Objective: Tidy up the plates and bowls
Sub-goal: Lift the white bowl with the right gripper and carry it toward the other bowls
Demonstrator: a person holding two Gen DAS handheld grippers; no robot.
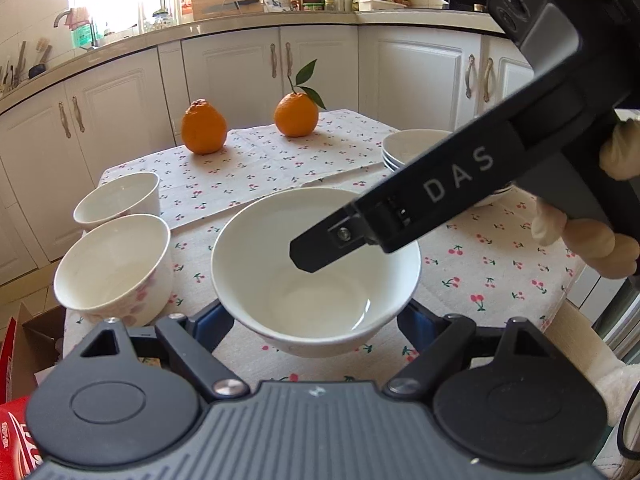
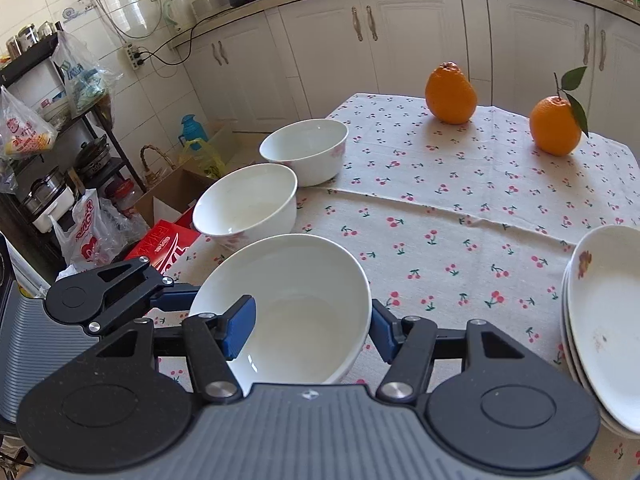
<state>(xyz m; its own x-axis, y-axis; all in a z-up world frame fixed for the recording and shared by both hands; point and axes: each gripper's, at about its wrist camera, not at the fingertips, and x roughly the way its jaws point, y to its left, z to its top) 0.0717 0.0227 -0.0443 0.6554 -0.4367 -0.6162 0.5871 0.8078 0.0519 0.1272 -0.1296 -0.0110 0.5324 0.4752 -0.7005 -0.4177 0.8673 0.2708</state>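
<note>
A wide white bowl stands on the cherry-print tablecloth near the front edge. My left gripper is open, its blue pads on either side of the bowl's base. My right gripper straddles the bowl's right rim, one blue pad inside and one outside; the jaws are still apart. Its finger shows over the bowl in the left wrist view. Two deeper white bowls stand to the left, also in the right wrist view. A stack of white plates lies at the right.
Two oranges sit at the far side of the table. White kitchen cabinets run behind it. Boxes and bags and a shelf rack stand on the floor left of the table.
</note>
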